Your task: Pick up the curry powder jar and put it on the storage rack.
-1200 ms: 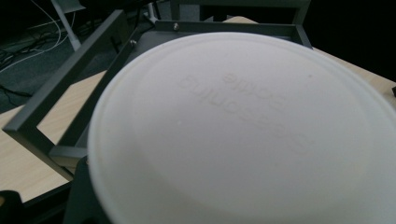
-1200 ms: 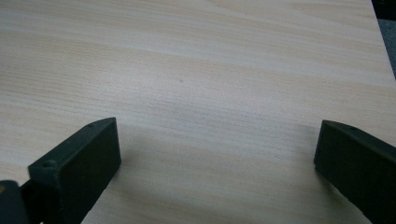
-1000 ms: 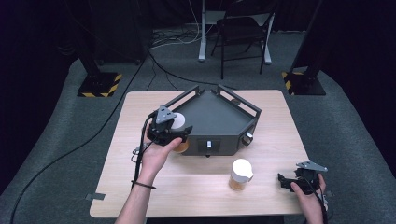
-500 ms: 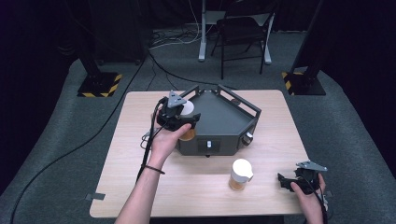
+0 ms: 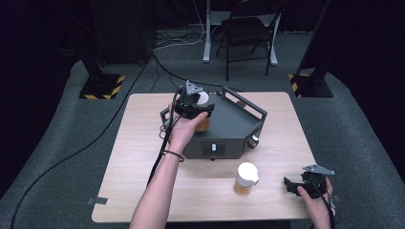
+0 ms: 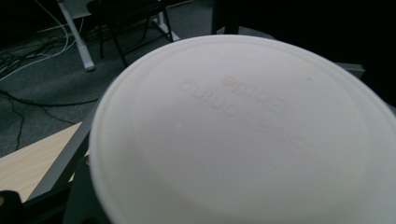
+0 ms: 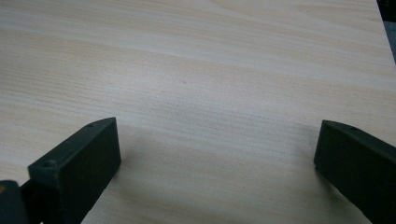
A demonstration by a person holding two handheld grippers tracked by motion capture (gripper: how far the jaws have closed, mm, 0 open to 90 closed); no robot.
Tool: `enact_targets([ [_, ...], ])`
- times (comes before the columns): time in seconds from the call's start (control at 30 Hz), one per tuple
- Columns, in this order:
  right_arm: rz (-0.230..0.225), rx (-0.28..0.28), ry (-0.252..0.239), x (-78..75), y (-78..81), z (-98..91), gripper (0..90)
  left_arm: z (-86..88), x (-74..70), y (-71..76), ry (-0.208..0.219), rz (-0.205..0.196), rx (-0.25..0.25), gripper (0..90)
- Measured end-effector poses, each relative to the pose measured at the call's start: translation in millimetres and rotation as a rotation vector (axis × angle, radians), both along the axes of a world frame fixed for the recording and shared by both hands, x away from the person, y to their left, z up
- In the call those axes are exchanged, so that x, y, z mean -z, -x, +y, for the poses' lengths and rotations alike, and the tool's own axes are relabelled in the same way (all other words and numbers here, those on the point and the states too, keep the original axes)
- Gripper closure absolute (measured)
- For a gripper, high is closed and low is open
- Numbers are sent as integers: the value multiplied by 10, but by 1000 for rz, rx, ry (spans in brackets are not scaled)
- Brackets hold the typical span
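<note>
Left tool (image 5: 195, 106) grips a white-lidded jar (image 5: 203, 123) over the grey tray (image 5: 239, 125); right tool (image 7: 215, 154) rests spread wide, empty.

Held up off the worktop is a jar (image 5: 202, 119) with an amber body and a white lid (image 6: 243, 135), round and faintly embossed with lettering. It's upright, over the left part of the dark grey tray-like box (image 5: 234, 126) that sits mid-worktop toward the far edge, clamped in the left tongs (image 5: 193, 106).
</note>
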State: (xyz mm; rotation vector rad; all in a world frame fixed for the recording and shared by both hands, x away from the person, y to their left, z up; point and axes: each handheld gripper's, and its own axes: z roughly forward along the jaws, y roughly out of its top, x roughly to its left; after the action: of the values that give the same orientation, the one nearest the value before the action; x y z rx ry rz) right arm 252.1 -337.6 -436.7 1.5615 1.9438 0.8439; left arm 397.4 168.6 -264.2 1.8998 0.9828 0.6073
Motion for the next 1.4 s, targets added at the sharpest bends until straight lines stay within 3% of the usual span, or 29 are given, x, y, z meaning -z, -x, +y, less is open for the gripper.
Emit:
enact_targets([
  [0.3,0,-3,0,0,-5,1,0,-78,60,-114,-28,40,-19,352],
  [0.47,0,-3,0,0,-5,0,0,-66,74,-149,-23,55,-17,348],
  [0.73,0,-3,0,0,-5,0,0,8,-46,-86,-20,67,-17,184],
  [0.9,0,-3,0,0,-5,1,0,174,-100,105,-27,34,-11,131],
  [1.07,0,-3,1,0,-5,1,0,427,-45,315,0,9,1,103],
  [1.17,0,-3,0,0,-5,1,0,591,36,430,2,-1,19,103],
  [1.23,0,-3,0,0,-5,1,0,713,129,542,20,-18,16,105],
  [1.4,0,-3,0,0,-5,1,0,980,328,748,70,-15,19,104],
])
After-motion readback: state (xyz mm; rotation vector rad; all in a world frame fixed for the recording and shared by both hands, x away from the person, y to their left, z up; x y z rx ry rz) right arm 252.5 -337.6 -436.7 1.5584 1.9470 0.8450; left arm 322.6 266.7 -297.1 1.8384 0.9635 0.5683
